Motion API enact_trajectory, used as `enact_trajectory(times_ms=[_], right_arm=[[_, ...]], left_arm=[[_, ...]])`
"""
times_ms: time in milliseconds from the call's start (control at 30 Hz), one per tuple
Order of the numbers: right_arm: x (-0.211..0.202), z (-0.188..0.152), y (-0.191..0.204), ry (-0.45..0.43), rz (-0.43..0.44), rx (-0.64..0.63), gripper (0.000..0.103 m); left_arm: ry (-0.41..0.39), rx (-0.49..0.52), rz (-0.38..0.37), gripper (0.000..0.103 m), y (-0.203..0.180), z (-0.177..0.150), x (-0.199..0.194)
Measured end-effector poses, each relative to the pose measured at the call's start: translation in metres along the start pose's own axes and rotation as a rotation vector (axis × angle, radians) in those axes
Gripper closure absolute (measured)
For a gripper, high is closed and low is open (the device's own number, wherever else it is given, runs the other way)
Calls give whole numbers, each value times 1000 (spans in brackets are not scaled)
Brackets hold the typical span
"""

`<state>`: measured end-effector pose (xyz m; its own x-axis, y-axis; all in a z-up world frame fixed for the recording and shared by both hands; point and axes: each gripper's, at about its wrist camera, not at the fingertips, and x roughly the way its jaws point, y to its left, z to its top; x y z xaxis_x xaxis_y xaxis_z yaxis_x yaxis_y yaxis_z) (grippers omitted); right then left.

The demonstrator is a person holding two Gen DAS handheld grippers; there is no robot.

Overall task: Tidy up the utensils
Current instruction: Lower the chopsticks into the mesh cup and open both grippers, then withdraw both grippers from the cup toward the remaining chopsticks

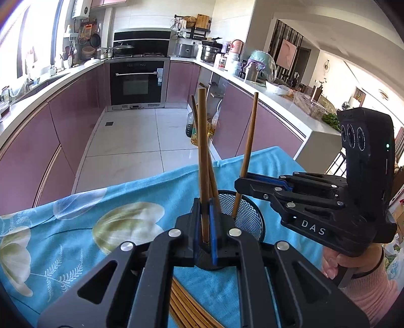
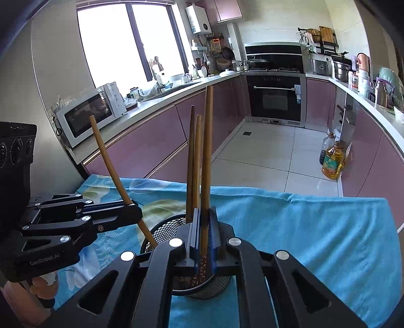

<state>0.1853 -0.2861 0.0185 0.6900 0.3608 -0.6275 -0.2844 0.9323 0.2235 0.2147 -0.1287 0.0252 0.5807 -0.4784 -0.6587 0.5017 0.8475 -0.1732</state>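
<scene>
Lowering step judged in hand: left gripper and right gripper each clamped tight on one brown wooden chopstick over the black wire-mesh cup; release judged due next.

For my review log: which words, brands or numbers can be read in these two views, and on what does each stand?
"DAS": white letters on the right gripper.
"GenRobot.AI": white letters on the left gripper.
Oil bottle: label too blurred to read.
Oven: door sticker too small to read.
Water heater: markings too small to read.
</scene>
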Motion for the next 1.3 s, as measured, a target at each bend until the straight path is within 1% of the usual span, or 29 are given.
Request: enact_trajectory(times_ms=[167,200,300,400,533,600,633,667,733,833,867,933,1067,1300], right_arm=[[2,0,0,-3,-4,13,95],[1,-1,0,-9,-6,15,95],[-3,-2,-1,-20,-3,16,94],[-9,-4,0,-37,6,12,92],[-18,-10,3,-55,18,6,86],[-24,-15,7,-63,30,-3,85],[-28,-17,9,-67,40,-10,81],[-31,-19,12,-70,48,-20,77],[-40,-25,19,-78,62,-48,74],[-53,-35,30,-84,97,-84,67],[-55,-39,34,-81,105,-94,66],[-56,-47,40,-65,123,-106,64],[-46,-66,51,-5,156,-116,64],[-21,-100,60,95,167,-99,64]], left_arm=[[1,-15,8,95,2,2,8],[-1,-14,12,93,2,1,8],[-7,-21,1,93,3,-2,7],[-22,-30,5,88,4,-8,2],[-47,-51,9,84,9,-17,-8],[-66,-59,17,80,13,-24,-17],[-76,-61,24,78,14,-28,-21],[-86,-64,33,74,16,-32,-26],[-103,-64,52,71,19,-40,-36],[-115,-58,77,66,23,-54,-48],[-114,-53,87,64,22,-58,-50],[-105,-49,107,63,25,-71,-54],[-69,-65,126,62,32,-96,-56],[-19,-132,133,61,46,-132,-53]])
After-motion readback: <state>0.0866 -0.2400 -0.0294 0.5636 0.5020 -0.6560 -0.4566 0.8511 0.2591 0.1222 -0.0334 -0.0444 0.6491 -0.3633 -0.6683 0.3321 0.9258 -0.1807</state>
